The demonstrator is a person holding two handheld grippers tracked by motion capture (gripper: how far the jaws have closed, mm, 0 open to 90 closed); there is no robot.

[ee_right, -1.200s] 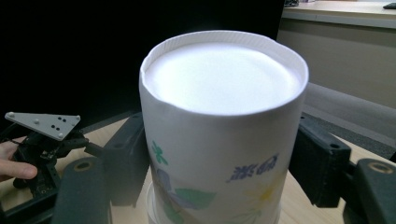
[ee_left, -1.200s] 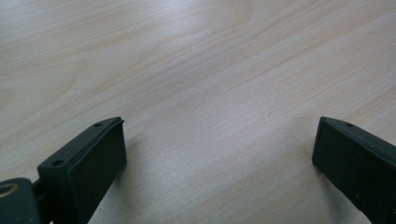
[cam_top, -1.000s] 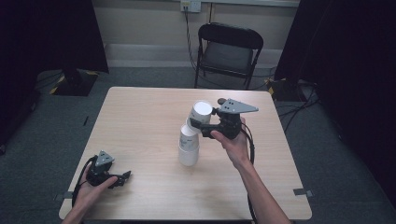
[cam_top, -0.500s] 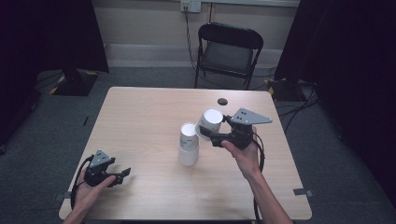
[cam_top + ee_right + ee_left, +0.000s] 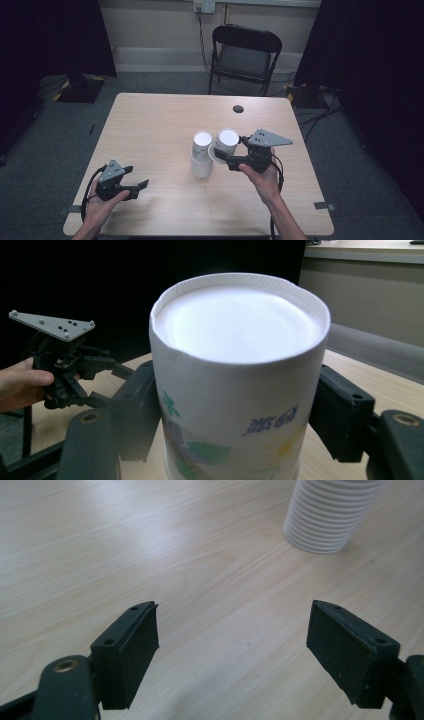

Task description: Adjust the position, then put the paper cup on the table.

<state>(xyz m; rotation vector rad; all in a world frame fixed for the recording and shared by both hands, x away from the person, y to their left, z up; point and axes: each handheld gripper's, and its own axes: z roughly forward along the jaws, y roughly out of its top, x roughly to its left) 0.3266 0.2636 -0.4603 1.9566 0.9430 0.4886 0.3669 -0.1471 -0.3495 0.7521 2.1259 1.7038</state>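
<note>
A stack of white ribbed paper cups (image 5: 202, 159) stands upside down mid-table; its foot shows in the left gripper view (image 5: 325, 517). My right gripper (image 5: 223, 151) is shut on one printed paper cup (image 5: 227, 141), held bottom-up just right of the stack. In the right gripper view both pads press the cup's sides (image 5: 240, 390). My left gripper (image 5: 141, 187) hovers near the front left of the table, open. Its jaws (image 5: 232, 645) have just been closing a little, with nothing between them. It also appears at the left of the right gripper view (image 5: 65, 365).
The wooden table (image 5: 150, 125) has a small dark round spot (image 5: 238, 108) near its far edge. A black folding chair (image 5: 245, 50) stands behind the table. Cables lie on the floor at the right.
My right gripper has taken the cup off the top of the stack, carried it right and lowered it beside the stack. My left hand has risen slightly.
</note>
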